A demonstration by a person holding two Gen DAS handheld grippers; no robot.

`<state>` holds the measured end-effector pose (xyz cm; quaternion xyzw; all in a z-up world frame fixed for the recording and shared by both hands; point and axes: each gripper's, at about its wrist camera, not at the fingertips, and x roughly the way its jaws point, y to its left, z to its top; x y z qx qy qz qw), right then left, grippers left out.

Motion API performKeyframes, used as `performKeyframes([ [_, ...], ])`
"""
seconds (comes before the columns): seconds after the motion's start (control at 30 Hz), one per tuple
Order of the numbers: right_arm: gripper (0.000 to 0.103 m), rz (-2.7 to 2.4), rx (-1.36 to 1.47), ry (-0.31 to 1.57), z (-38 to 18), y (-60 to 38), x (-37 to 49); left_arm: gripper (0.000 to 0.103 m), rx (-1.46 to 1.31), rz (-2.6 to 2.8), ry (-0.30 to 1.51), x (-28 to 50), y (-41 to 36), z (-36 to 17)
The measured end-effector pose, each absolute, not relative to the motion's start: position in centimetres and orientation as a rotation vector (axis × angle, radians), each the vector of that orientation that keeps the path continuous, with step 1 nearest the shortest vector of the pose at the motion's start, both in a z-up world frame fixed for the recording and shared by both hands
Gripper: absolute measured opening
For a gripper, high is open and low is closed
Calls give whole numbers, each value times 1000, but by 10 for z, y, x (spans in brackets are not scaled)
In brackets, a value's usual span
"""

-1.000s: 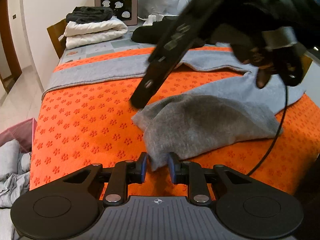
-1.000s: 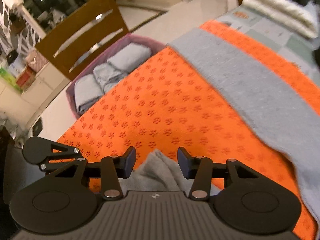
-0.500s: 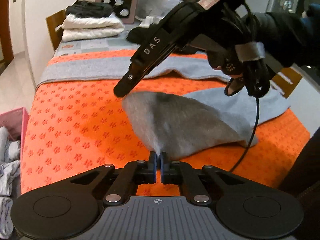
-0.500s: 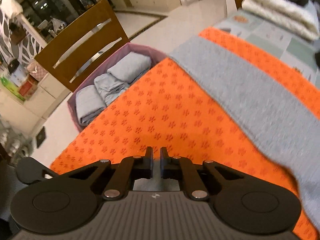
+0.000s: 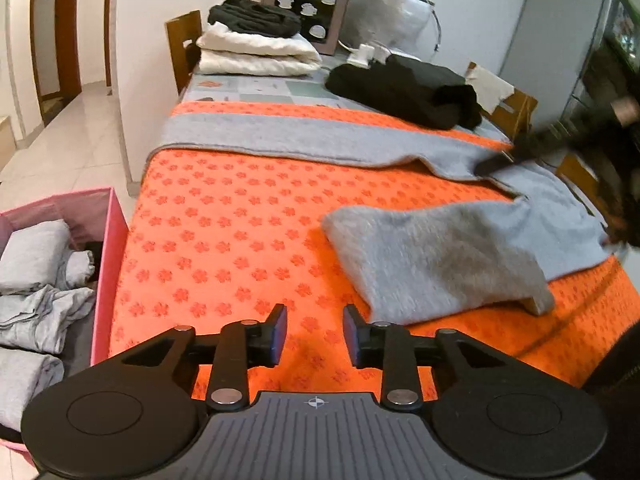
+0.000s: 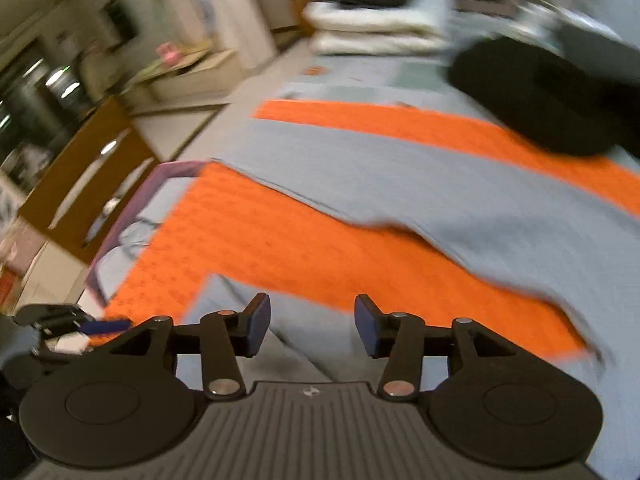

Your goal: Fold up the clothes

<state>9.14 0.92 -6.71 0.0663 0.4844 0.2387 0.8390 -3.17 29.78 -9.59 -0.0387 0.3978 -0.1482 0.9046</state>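
Grey trousers (image 5: 360, 140) lie on the orange surface (image 5: 224, 240), one leg doubled over at three o'clock, other leg flat, both tongs (image 5: 314, 334) (image 6: 312, 326) gaping empty.

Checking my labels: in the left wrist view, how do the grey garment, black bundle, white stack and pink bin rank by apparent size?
1. grey garment
2. black bundle
3. white stack
The pink bin is cut off and nearer, so unranked.

Location: a private home, dining or living area. Indicators: tiled floor (image 5: 80, 152), wooden dining chair (image 5: 182, 46), bench with orange flower-print cover (image 5: 240, 232), stacked folded blankets (image 5: 256, 52), pink laundry bin (image 5: 108, 240) holding grey garments, interior doorway (image 5: 64, 32).
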Motion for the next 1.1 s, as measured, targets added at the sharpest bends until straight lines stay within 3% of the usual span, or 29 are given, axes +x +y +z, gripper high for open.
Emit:
performKeyframes([
  [0.37, 55, 286, 246, 1104, -131, -43, 14, 41, -38, -373, 807, -5, 285, -87],
  [0.43, 37, 285, 259, 1079, -131, -43, 8, 42, -24, -385, 807, -2, 281, -85],
  [0.47, 10, 287, 263, 1070, -129, -43, 7, 42, -17, -391, 807, -1, 280, -84],
  [0.5, 3, 288, 267, 1061, -127, -43, 7, 42, -10, -395, 808, 0, 278, -83],
  [1.1, 3, 217, 215, 965, -89, -170, 27, 46, 29, -374, 840, -1, 197, -68],
])
